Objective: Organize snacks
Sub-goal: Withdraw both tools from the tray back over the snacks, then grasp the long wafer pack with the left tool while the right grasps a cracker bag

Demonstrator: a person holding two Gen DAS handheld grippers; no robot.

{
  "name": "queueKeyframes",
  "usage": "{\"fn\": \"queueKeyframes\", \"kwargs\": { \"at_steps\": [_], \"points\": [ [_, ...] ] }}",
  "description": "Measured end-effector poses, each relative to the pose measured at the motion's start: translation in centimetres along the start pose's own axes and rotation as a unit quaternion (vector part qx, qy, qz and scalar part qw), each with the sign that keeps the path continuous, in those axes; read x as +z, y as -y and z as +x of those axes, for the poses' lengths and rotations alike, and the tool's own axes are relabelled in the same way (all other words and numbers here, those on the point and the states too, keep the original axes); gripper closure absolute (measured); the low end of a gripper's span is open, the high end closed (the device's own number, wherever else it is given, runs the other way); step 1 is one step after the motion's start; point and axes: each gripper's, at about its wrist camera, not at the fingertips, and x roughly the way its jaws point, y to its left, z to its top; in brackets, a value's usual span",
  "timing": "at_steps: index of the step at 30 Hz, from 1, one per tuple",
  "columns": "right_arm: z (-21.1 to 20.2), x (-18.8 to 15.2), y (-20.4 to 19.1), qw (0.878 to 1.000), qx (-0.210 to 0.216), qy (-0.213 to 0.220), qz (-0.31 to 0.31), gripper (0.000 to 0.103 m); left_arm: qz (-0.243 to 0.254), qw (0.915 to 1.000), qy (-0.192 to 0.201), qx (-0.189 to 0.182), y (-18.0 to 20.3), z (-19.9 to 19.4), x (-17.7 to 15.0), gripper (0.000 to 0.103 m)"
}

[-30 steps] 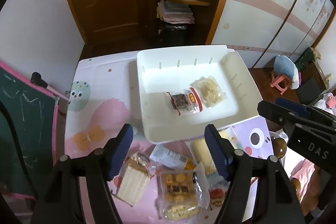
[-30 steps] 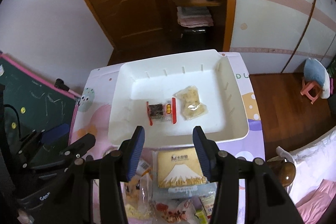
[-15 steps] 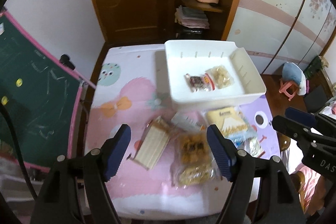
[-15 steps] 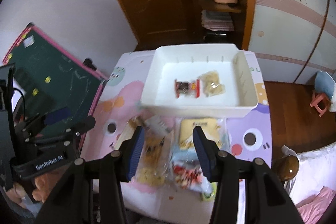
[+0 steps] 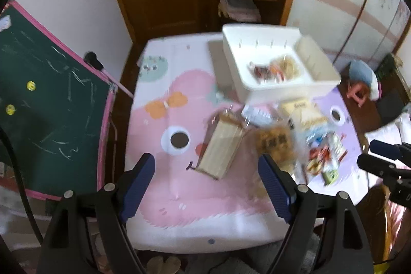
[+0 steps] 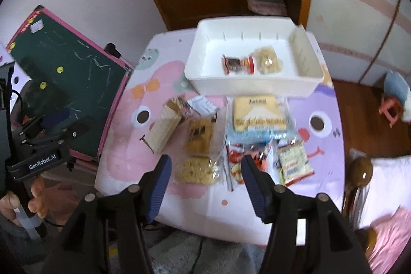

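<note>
- Both grippers have pulled back from the white bin since a sec ago; bin sat right ahead of the fingers then, now whole table shows w/ bin at its far end.
- Left gripper point(image 5: 206, 172): jaws opening, wide apart, nothing between them; hangs above pink part of tablecloth point(image 5: 159, 186), near the tan wafer pack point(image 5: 222, 145).
- Right gripper point(image 6: 204, 172): jaws opening too, empty; hangs over near end of the snack pile, above a clear bag of yellow crackers point(image 6: 196, 170).
- White bin point(image 6: 205, 53) on far side of table, holds 2 snacks side by side: dark pack w/ red ends point(image 6: 237, 64) and pale clear pack point(image 6: 267, 60).
- Loose snacks lie on cloth just in front of bin: wafer pack leftmost, brown biscuit pack point(image 6: 200, 135) beside it, cream pack w/ mountain print point(image 6: 258, 113) nearest bin wall, red-and-white packets point(image 6: 292, 162) to the right.
- Left-wrist view blurred; small labels unreadable.
- Green chalkboard point(image 6: 69, 73) leans at table's left side.
</note>
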Motion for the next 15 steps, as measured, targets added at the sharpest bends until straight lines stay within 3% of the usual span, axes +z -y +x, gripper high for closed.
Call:
{"fn": "queueKeyframes", "kwargs": {
  "at_steps": [5, 9, 12, 15],
  "points": [
    [4.3, -1.4, -0.6, 0.998, -0.009, -0.039, 0.039, 0.042, 0.043, 0.9984, -0.037, -0.007, -1.5, 4.0, -0.9, 0.021],
    [8.1, -3.1, -1.3, 0.996, -0.027, -0.058, 0.06, 0.024, 0.064, 0.9943, -0.081, -0.028, -2.2, 8.6, -1.4, 0.021],
    [10.6, -4.2, -1.4, 0.993, -0.032, -0.069, 0.089, 0.018, 0.078, 0.9913, -0.098, -0.04, -2.1, 11.4, -1.6, 0.021],
    [13.1, -5.2, -0.8, 0.984, -0.022, -0.085, 0.157, 0.013, 0.091, 0.9883, -0.109, -0.056, -1.6, 13.9, -1.5, 0.021]
  ]
}}
